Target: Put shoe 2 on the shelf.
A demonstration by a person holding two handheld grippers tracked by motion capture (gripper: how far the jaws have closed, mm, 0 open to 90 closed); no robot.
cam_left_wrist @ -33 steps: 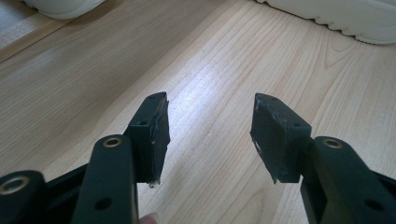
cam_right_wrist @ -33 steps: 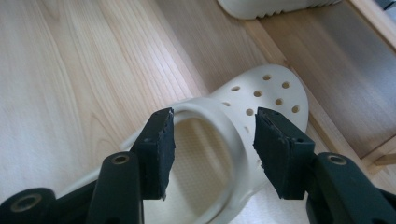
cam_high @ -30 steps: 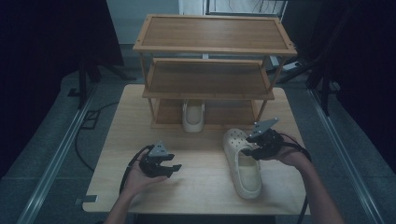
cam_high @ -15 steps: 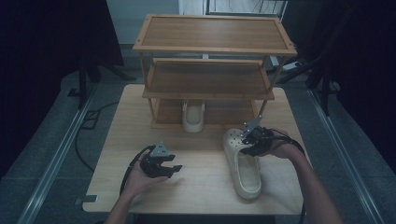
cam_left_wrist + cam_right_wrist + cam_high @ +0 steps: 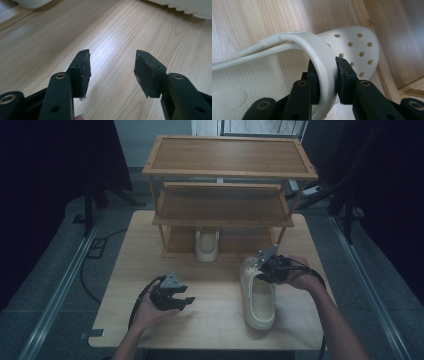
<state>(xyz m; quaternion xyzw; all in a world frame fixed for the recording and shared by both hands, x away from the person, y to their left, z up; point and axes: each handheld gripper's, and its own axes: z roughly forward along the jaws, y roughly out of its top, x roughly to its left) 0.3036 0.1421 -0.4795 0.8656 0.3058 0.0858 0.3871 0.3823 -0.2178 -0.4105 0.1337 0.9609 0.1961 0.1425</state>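
**Right jaws on the clog's strap, toe toward the rack**

The cream clog (image 5: pixel 258 296) lay on the bench (image 5: pixel 215 280), its long axis running from the person toward the wooden rack (image 5: pixel 225 205), toe nearest the rack. The right gripper (image 5: pixel 267 266) had its jaws clamped across the clog's strap (image 5: pixel 322 60). The left gripper (image 5: pixel 172 296) rested well apart to the left, jaws wide and empty. A second clog (image 5: pixel 206 245) sat on the rack's bottom shelf, so the likely move was forward.
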